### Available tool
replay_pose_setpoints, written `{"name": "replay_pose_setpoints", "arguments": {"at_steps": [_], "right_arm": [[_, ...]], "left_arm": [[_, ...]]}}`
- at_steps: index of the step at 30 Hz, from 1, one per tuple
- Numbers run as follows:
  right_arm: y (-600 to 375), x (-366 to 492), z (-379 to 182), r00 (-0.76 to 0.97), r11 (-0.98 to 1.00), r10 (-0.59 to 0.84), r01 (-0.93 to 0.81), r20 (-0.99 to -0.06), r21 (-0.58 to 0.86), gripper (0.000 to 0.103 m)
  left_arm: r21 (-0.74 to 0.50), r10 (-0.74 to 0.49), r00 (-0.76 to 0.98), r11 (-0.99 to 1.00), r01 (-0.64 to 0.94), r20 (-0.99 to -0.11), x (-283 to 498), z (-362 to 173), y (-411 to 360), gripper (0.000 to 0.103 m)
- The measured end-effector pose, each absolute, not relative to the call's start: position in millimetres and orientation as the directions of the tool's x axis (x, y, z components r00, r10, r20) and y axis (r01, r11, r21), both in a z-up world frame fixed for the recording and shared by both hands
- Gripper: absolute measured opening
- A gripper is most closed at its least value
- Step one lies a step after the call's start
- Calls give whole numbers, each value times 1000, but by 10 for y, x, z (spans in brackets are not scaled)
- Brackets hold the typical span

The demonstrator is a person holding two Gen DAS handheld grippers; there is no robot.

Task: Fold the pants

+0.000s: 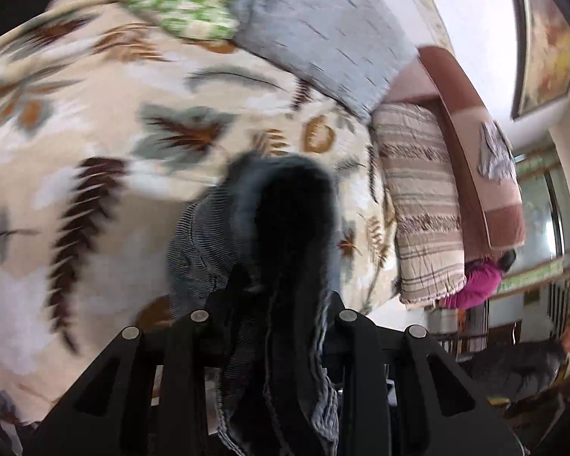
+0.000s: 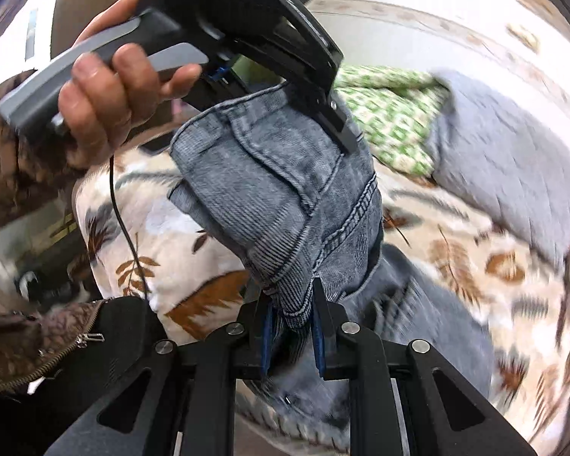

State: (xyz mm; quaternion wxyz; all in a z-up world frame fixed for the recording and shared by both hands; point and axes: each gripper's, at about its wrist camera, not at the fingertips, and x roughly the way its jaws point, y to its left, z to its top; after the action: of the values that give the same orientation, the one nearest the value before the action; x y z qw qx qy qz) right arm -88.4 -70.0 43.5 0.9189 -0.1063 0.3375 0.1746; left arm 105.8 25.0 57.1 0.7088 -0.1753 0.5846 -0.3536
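In the left wrist view, the left tool (image 1: 281, 304) is nearly closed with its black arms clamped on a bunch of the grey-blue washed denim pants (image 1: 247, 228), whose fabric bulges up between the arms and blocks the middle of the picture, so the pads themselves are hidden. Behind the pants lies the cream bed cover with brown and grey leaf print (image 1: 95, 133), blurred throughout. At the far edge of the bed sit a green-and-white patterned pillow (image 1: 178, 3) and, to its right, a grey quilted pillow (image 1: 323, 34). Further right a beige striped quilt (image 1: 421, 205) leans against a brown and pink headboard (image 1: 471, 152), and a framed picture (image 1: 547, 38) hangs on the wall at the far right. In the right wrist view, the right tool (image 2: 292, 326) is closed almost fully, its blue-lined pads pinching a stitched hem edge of the same pants at the near centre. The denim stretches up and to the far left to the left tool (image 2: 334, 121), which bites the upper edge of the cloth and is held by the person's left hand (image 2: 106, 91) in a brown patterned sleeve (image 2: 7, 174). The pants hang lifted above the bed cover, with more grey denim trailing down to the near right. A thin black cable (image 2: 123, 220) drops from the left tool's handle.
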Motion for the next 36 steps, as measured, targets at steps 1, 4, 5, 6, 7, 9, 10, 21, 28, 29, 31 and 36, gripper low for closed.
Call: {"name": "replay_pose_setpoints", "arguments": {"at_steps": [1,4,5,6,7,9,10,21,28,29,31,36], "right_arm": [[-845,-897,430,708,927,256,-372,-659,-39,16],[-1213,-955,399,703,947,270,-318,-657,50,16],[-1332,-975,378,700,950,279,-300,-657,84,16],[-1463,-995,352,697,952,291,-281,-656,123,16],[-1585,-1021,321,694,952,300,-262,-655,159,16],[-1795,-1061,252,689,948,319,-228,-651,223,17],[-1958,-1090,187,684,939,338,-200,-647,279,17],[-3043,-1273,-525,626,740,511,28,-589,671,28],[-3318,-1429,-590,643,680,533,62,-551,730,47],[-3356,-1470,-546,655,686,521,59,-547,725,47],[-3520,-1540,-422,699,690,487,59,-523,721,50],[-3954,-1455,-236,773,661,419,100,-477,744,68]], "left_arm": [[-661,-708,52,682,313,-705,1057,592,66,23],[-642,-691,15,679,357,-722,1033,607,-489,23],[-632,-680,-2,680,372,-733,1020,590,-690,22],[-619,-665,-19,684,387,-747,1001,561,-888,22],[-609,-653,-31,686,399,-756,980,542,-1012,21],[-576,-615,-57,698,425,-787,929,450,-1357,21],[-561,-593,-74,704,436,-802,907,371,-1529,21],[-408,-379,-160,785,466,-911,737,-389,-2546,22],[-436,-407,-169,769,468,-898,642,-208,-2621,40],[-449,-417,-178,760,469,-891,628,-127,-2591,40],[-476,-455,-168,740,476,-875,638,51,-2497,41],[-515,-568,7,751,413,-823,788,478,-1695,69]]}}
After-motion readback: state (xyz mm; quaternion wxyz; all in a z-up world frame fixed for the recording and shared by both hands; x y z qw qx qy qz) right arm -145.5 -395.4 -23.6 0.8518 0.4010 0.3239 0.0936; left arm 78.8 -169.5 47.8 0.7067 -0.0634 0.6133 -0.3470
